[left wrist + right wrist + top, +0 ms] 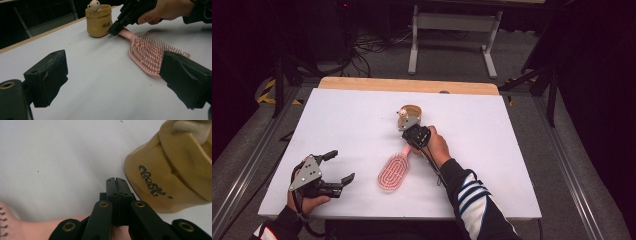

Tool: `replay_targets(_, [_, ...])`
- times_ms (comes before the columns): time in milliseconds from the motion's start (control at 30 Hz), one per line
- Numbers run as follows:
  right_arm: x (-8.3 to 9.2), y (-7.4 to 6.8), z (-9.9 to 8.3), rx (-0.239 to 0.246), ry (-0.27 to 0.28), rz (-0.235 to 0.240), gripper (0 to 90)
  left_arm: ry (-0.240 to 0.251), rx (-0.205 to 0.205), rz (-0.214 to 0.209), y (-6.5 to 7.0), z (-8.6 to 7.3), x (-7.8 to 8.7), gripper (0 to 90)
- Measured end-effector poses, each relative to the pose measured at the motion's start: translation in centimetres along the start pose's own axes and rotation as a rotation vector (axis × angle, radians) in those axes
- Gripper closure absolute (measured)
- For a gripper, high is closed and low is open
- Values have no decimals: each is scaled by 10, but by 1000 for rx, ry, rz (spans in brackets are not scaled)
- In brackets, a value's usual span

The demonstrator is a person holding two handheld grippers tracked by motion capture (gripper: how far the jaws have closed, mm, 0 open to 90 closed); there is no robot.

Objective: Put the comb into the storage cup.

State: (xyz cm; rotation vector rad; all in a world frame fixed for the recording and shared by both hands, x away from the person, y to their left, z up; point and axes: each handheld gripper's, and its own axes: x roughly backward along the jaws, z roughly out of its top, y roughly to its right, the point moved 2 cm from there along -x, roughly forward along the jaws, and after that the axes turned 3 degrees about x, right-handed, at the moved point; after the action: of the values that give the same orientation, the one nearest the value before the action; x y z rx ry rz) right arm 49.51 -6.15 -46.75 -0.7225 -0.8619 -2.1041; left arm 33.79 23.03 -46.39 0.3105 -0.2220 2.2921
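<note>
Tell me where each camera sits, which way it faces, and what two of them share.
High view: above the person's side, looking forward and down on the white table; both forearms, left hand-held gripper open, right hand-held gripper.
Left gripper view: rides the left hand-held gripper, looking level across the table between its open jaws at the pink hairbrush and the other hand.
Right gripper view: rides the right hand-held gripper, jaws shut above the brush handle, beside the yellow cup.
Shared: all show hairbrush and cup.

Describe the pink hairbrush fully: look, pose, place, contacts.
The pink hairbrush looks plastic, with an oval vented head, thin bristles facing up and a short handle. It lies flat on the white table, handle toward the yellow cup. The shut right gripper sits above the handle; contact is unclear.
</note>
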Motion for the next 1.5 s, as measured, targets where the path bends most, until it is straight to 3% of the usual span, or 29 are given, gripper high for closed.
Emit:
replay_targets(133, [4,3,-1,-13,-52,6,900,-4,2,0,0,0,1,92])
replay_targets(233, [7,6,-5,-51,-72,28,900,-1,3,4,-1,0,1,92])
replay_targets(500, [16,10,-19,-120,-98,29,900,-10,-1,1,0,-2,1,92])
replay_targets(567, [18,12,-26,-155,-104,43,900,-14,-4,-3,1,-2,0,93])
replay_targets(867, [35,11,-50,-209,-55,47,900,-26,-4,-27,2,-3,-3,95])
replay_targets(967, [40,9,-56,-213,-50,40,900,-37,-13,-34,3,-3,-3,98])
replay_targets(1100, [49,3,-62,-180,-61,33,900,-41,-11,-33,3,-4,-4,101])
replay_targets(1500, [76,-7,-85,-194,-62,91,900,-47,-10,-33,3,-4,-4,98])
